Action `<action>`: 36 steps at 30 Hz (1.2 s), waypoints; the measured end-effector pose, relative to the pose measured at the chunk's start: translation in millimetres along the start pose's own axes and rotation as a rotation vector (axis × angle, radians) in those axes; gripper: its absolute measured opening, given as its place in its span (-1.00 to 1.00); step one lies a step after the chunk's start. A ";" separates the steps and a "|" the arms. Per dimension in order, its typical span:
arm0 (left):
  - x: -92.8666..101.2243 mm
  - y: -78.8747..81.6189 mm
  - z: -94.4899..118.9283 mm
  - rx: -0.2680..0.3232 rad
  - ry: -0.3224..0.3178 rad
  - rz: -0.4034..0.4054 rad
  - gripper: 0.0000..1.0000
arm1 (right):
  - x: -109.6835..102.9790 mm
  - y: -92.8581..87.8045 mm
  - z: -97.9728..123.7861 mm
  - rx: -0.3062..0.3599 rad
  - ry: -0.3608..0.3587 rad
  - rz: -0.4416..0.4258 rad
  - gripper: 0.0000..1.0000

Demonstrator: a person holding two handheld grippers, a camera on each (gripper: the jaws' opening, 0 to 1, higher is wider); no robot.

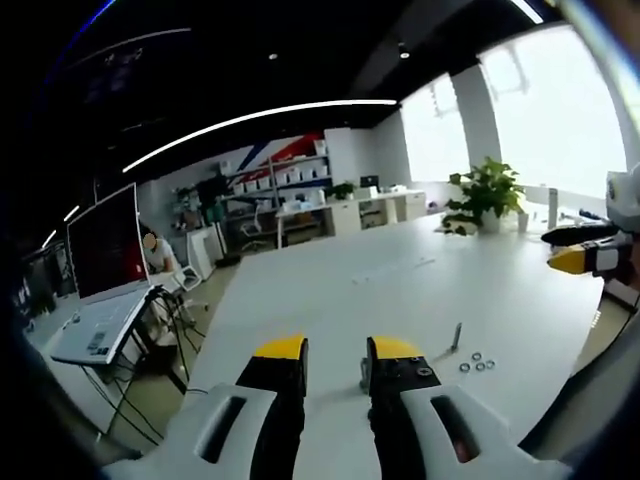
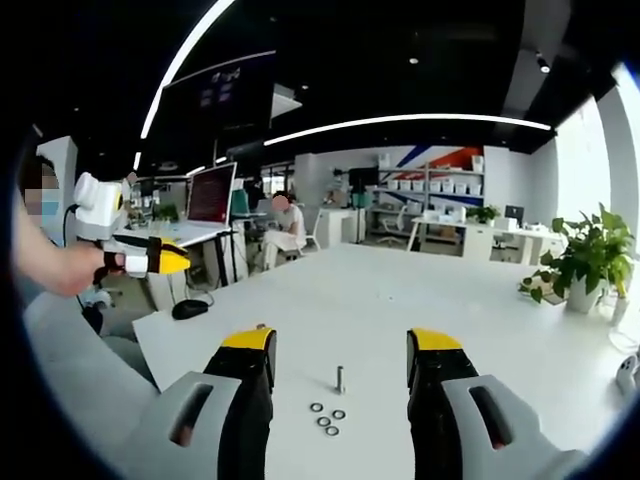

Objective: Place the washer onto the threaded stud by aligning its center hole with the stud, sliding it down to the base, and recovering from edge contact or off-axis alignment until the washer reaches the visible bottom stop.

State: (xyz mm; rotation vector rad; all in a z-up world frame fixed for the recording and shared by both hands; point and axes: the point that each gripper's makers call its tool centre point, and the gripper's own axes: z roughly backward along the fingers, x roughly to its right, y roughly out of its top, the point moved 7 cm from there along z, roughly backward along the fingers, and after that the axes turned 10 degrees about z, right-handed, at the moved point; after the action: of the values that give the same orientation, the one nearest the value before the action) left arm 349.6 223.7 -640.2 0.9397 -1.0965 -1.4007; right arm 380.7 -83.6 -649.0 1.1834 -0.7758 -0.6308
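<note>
The right gripper (image 2: 340, 362) hangs low over the counter (image 2: 420, 290), jaws wide apart and empty, framing the upright stud (image 2: 340, 378) at 12 o'clock, likely to line up a pick. Four washers (image 2: 327, 416) lie flat just nearer, none yet on it. The left gripper (image 1: 335, 352), jaws also parted and holding nothing, waits aside, stud and washers at its 2 o'clock. Farther off, a mouse (image 2: 189, 309), a laptop (image 1: 103, 275) and a plant (image 2: 583, 255) stand well apart from the approach.

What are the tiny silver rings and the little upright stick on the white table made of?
The small silver rings look like bare metal washers: grey and faintly shiny. The short upright threaded stud looks like dull grey metal too. The big white table has a smooth, matte top; its material is unclear.
</note>
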 end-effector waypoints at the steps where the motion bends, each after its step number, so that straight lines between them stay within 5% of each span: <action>1: 0.3 -0.5 -0.1 -0.004 0.000 -0.001 -0.57 | 0.6 -0.1 0.1 0.000 -0.002 -0.002 0.10; 36: 2.3 -46.8 -30.3 -0.329 -0.083 -0.023 -0.55 | 3.7 -3.2 -1.7 -0.022 -0.009 -0.014 0.09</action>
State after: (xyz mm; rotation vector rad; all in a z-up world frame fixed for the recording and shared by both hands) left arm 365.8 218.0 -693.2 0.6637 -0.8817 -1.5924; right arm 384.2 -86.4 -651.7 1.1675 -0.7673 -0.6555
